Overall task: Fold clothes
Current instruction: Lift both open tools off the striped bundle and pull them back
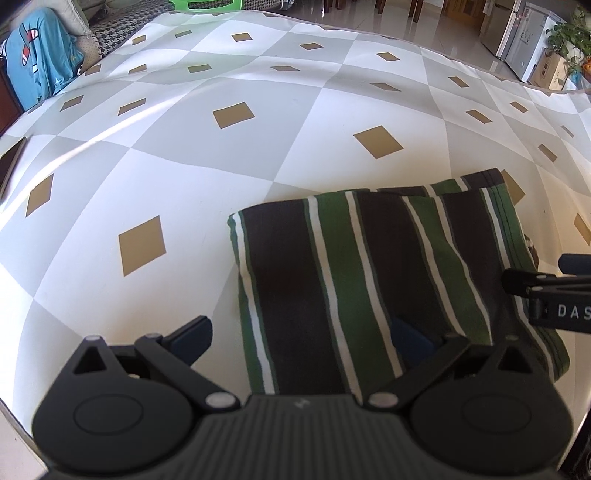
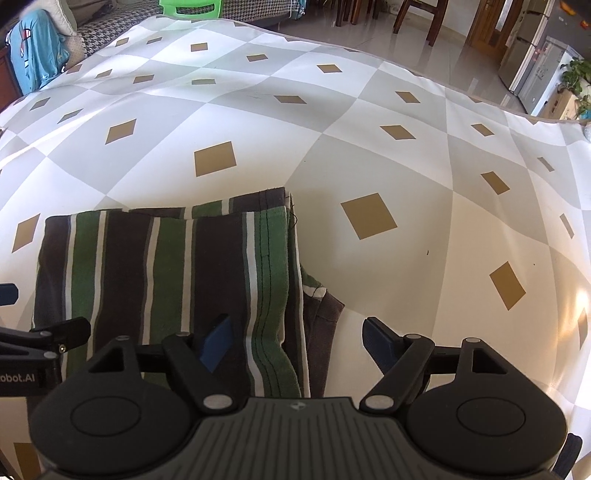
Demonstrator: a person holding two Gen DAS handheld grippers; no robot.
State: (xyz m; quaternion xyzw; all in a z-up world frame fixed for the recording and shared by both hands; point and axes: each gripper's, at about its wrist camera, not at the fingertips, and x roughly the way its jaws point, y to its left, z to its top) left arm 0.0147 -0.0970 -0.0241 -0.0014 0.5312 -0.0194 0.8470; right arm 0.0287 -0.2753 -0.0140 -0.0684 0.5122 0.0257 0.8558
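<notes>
A folded garment [image 1: 369, 280] with green, dark brown and white stripes lies flat on a checked cloth of white and grey squares with tan diamonds. My left gripper [image 1: 303, 339] stands open above its near left corner, one blue pad over the cloth, the other over the stripes. In the right wrist view the same garment [image 2: 166, 280] fills the lower left. My right gripper [image 2: 295, 347] is open above its near right edge, with a brown sleeve [image 2: 321, 314] sticking out there. Neither gripper holds anything. Each gripper shows at the side of the other's view.
A blue garment [image 1: 40, 55] hangs over furniture at the far left beside a houndstooth sofa [image 1: 122, 26]. A green stool [image 2: 188, 7], wooden chairs [image 2: 417, 18], a fridge [image 2: 535, 55] and potted plants [image 1: 565, 37] stand beyond the cloth's far edge on a tiled floor.
</notes>
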